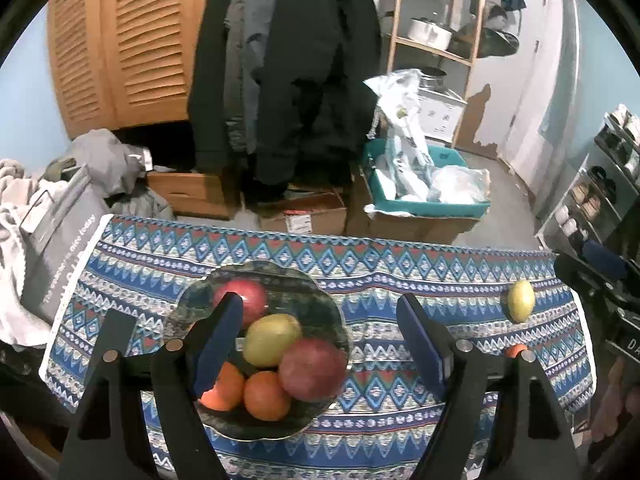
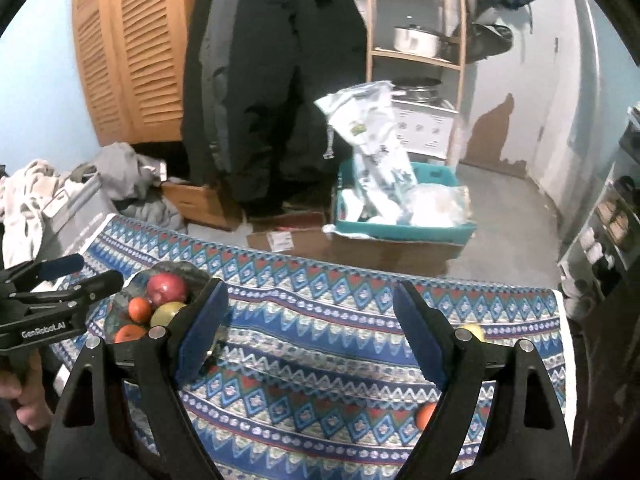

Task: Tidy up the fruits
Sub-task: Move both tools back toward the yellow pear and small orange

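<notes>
A dark glass bowl (image 1: 332, 312) sits on the patterned cloth and holds two red apples (image 1: 312, 368), a yellow-green fruit (image 1: 272, 338) and two oranges (image 1: 266, 396). My left gripper (image 1: 320, 340) is open and empty, hovering just above the bowl's right side. A loose yellow-green fruit (image 1: 521, 301) and an orange (image 1: 515, 350) lie on the cloth at the right. My right gripper (image 2: 310, 332) is open and empty over the middle of the cloth. In its view the bowl (image 2: 120, 304) is at the left, the loose orange (image 2: 425, 415) and yellow fruit (image 2: 472, 330) behind its right finger.
The blue patterned cloth (image 1: 400, 276) covers the table. Beyond its far edge stand cardboard boxes (image 1: 304, 216), a teal bin of plastic bags (image 1: 432, 196), hanging dark coats (image 1: 288, 72) and a wooden shelf (image 1: 436, 40). The left gripper's body (image 2: 52, 312) shows at the right view's left edge.
</notes>
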A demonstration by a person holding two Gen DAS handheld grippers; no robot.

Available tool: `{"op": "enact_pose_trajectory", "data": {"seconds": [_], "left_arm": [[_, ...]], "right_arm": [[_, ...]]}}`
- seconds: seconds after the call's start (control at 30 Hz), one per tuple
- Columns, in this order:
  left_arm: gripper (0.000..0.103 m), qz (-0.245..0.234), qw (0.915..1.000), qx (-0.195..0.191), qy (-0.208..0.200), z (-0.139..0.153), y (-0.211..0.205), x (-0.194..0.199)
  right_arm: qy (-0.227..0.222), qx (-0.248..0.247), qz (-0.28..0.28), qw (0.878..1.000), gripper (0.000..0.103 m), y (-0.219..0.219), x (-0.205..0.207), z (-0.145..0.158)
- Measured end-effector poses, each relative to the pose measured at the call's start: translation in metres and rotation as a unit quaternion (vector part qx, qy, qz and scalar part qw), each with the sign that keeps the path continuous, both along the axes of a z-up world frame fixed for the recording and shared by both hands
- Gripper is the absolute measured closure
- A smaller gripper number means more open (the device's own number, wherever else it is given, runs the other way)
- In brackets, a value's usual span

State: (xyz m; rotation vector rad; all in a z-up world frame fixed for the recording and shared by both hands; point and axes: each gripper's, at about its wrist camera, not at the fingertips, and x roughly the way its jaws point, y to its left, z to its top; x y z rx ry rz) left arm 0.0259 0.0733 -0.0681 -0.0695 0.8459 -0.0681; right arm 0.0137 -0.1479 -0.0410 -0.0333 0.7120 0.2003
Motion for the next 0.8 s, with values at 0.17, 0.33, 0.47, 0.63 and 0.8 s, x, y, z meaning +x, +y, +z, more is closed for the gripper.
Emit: {"op": "enact_pose_trajectory", "data": {"seconds": [0.17,0.33,0.47,0.63,0.8], "left_arm": [[0.023,-0.021,0.9998,0.004,0.004,-0.001,-0.025,0.003],[0.023,-0.041,0.9991,0.000,0.014,-0.005,-0.049,0.007],[0.023,-0.056,0.9982,-0.001,0.023,-0.009,-0.068,0.008],[0.023,-0.074,0.9968,0.006,0.029,-0.013,-0.091,0.009],[0.023,-0.091,0.9949,0.015,0.040,-0.021,-0.110,0.011]], "right_arm": [[-0.002,-0.002,-0.019,1.000,0.018,-0.023,-0.004,0.001],[0.001,-0.003,-0.041,0.999,0.018,-0.051,-0.006,-0.003],[0.009,-0.007,-0.062,0.998,0.018,-0.074,-0.007,-0.008],[0.022,0.005,-0.085,0.996,0.018,-0.104,-0.009,-0.017],[0.032,0.009,-0.099,0.995,0.018,-0.126,-0.013,-0.028]]}}
